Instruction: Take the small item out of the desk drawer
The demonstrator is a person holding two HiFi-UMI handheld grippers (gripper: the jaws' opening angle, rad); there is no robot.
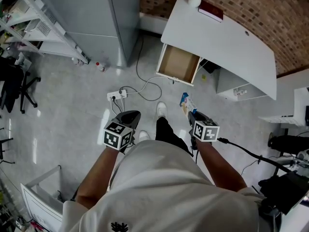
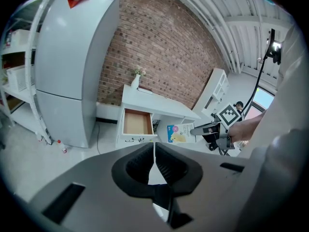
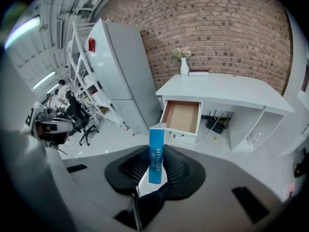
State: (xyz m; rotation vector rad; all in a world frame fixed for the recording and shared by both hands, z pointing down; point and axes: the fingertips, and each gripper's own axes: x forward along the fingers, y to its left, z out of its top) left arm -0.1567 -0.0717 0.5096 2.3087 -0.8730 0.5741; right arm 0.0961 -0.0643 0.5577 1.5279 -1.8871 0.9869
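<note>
While pinched in right tongs (image 3: 156, 158), blue box (image 3: 156, 146) upright, long axis in line with them, top end toward open drawer (image 3: 182, 117); left tongs (image 2: 154, 149) pressed together.

Blue box (image 3: 157, 153); white desk (image 3: 231, 92); red brick wall (image 3: 217, 28).

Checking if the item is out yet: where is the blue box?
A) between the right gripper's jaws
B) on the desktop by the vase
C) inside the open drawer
A: the right gripper clamps the upright blue box, and the open drawer is bare.
</note>
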